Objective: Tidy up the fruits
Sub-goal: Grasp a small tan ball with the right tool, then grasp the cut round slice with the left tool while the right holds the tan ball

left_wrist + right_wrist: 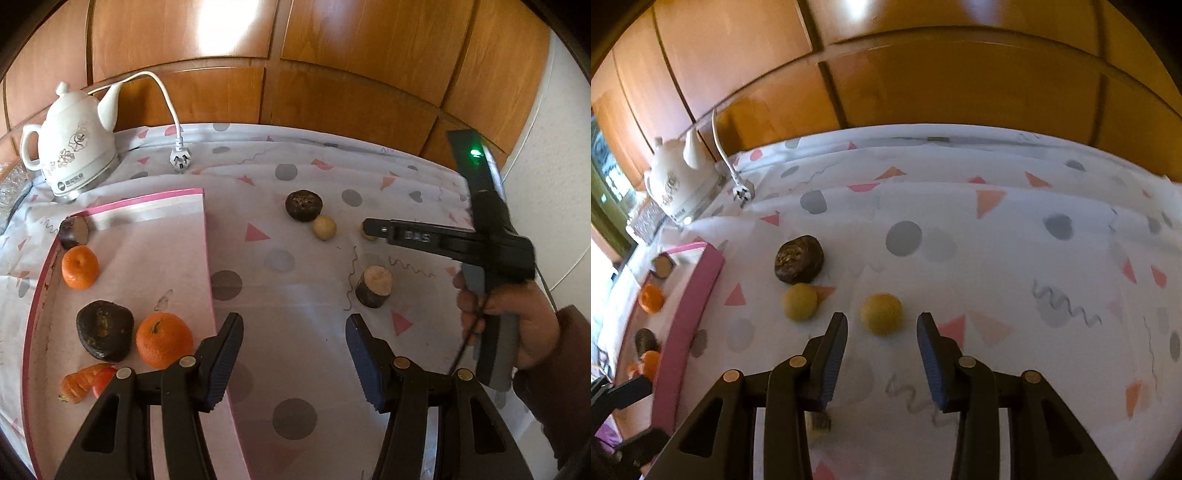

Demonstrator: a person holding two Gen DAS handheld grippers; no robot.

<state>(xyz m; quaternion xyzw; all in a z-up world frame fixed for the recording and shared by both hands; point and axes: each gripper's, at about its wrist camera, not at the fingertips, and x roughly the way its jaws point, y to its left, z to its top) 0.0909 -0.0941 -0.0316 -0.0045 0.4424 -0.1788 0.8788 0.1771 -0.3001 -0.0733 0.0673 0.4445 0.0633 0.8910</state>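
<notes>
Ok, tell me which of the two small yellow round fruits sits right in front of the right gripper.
The right-hand yellow fruit, lying alone just beyond the right gripper. The other yellow fruit sits further left, beside the dark fruit.

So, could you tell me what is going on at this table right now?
A person is sorting fruit into a pink tray with two handheld grippers. The tray already holds two oranges and some dark fruits. The right gripper, jaws open, points at a small yellow fruit on the tablecloth, not yet gripping it. The left gripper is open and holds nothing, beside the tray's edge.
</notes>
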